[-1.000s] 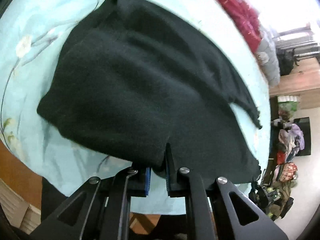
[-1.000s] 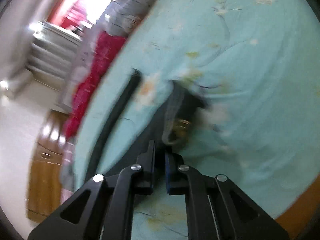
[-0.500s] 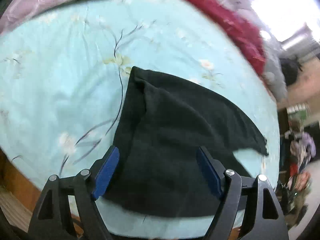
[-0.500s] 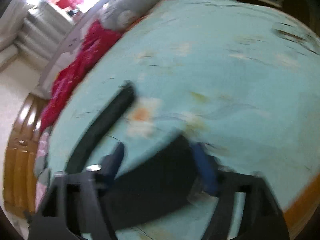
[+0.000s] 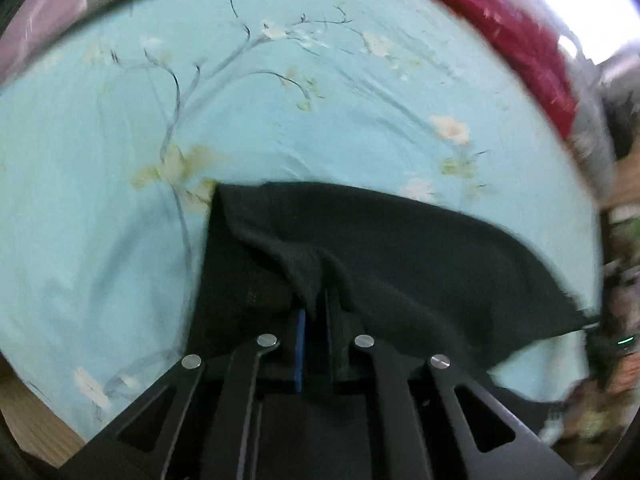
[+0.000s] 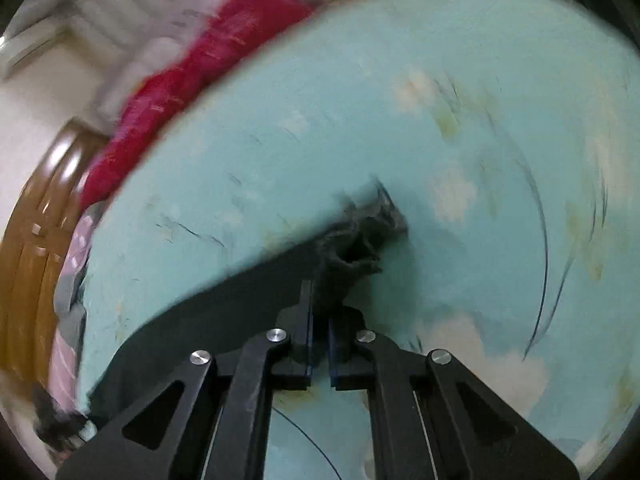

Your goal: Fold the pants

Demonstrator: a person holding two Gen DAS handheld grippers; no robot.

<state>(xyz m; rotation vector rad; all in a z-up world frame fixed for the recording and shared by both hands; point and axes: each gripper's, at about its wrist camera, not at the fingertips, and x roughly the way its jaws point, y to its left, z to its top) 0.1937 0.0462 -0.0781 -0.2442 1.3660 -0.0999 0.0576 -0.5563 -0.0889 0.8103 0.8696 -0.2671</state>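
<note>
Left wrist view: the left gripper (image 5: 318, 308) is clamped on a raised pinch of the black pants (image 5: 420, 256), its blue pads nearly together with cloth between them. The pants lie spread on the pale blue flowered sheet (image 5: 280, 128), close to its near edge. A red cloth (image 5: 516, 36) lies along the far side.

Right wrist view: the picture is blurred, but the right gripper (image 6: 320, 312) seems clamped on a bunched corner of the pants (image 6: 240, 304), which trail down to the left over the sheet (image 6: 460, 120). The red cloth (image 6: 200, 80) shows beyond the sheet.
</note>
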